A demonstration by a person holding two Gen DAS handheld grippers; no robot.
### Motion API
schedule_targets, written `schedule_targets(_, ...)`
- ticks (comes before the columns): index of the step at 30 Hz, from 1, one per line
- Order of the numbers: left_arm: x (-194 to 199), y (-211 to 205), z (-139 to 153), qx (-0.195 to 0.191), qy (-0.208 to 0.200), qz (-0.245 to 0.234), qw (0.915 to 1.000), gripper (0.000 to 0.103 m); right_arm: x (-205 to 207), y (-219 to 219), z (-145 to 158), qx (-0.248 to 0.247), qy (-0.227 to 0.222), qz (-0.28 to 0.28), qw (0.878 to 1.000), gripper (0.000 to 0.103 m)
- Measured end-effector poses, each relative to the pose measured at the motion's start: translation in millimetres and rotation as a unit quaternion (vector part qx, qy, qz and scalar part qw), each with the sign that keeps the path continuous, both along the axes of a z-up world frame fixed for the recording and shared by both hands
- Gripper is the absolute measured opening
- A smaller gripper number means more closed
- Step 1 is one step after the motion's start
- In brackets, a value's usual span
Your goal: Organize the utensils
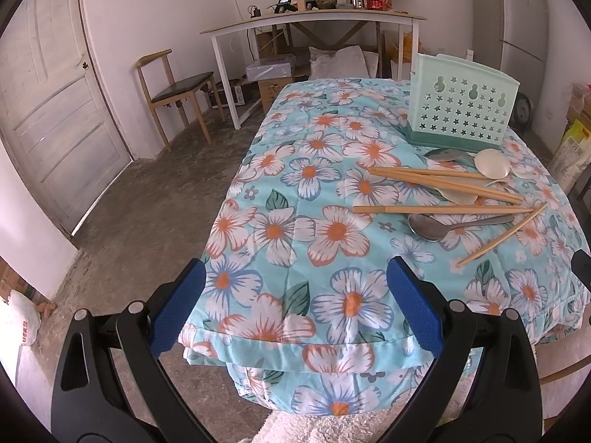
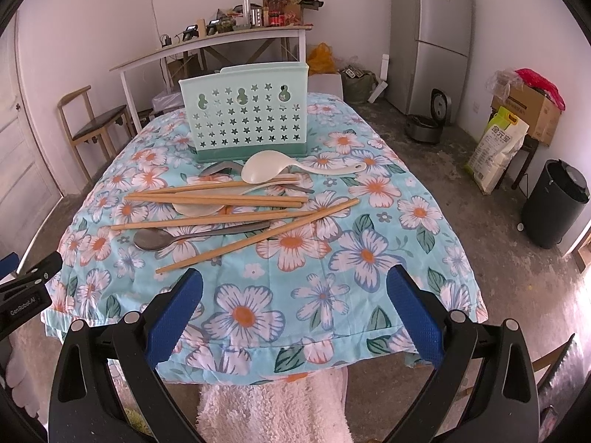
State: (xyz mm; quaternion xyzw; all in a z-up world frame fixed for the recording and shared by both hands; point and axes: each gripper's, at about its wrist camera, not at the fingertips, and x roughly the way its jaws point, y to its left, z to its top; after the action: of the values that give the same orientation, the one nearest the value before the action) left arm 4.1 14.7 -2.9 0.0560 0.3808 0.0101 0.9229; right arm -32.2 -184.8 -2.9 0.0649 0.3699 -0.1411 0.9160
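Note:
A mint-green utensil holder [image 2: 245, 112] with star holes stands upright at the far middle of the floral-covered table [image 2: 332, 258]; it also shows in the left wrist view [image 1: 460, 105]. In front of it lies a pile of utensils: several wooden chopsticks [image 2: 221, 199] [image 1: 443, 208], a metal spoon [image 2: 155, 239] [image 1: 428, 227], a white rice paddle [image 2: 264, 164] [image 1: 491, 162], another white spoon [image 2: 199, 208] under the chopsticks. My right gripper [image 2: 293, 295] is open and empty over the near edge. My left gripper [image 1: 295, 288] is open and empty at the near left corner.
A wooden chair [image 1: 177, 90] and a white desk [image 1: 314, 22] with clutter stand behind the table. A fridge [image 2: 430, 37], rice cooker [image 2: 428, 125], rice bag [image 2: 496, 147], boxes and a black bin [image 2: 554, 203] are at the right. A white towel [image 2: 273, 406] hangs below the near edge.

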Motion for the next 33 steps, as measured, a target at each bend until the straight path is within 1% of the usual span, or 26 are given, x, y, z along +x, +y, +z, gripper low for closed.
schedule_targets(9,0,1,0,-0.001,0.0,0.0,1.0,0.095,0,0,0,0.0,0.0,0.0,1.0,0.097)
schedule_targets(17,1,1,-2,0.002,0.004,0.001,1.0,0.095,5,-2,-7,0.009,0.005,0.002,1.0,0.097)
schedule_targets(33,17,-10,-10,0.018,0.023,0.009,0.9995,0.095,23,-10,-22,0.043,0.032,0.017,0.998,0.097)
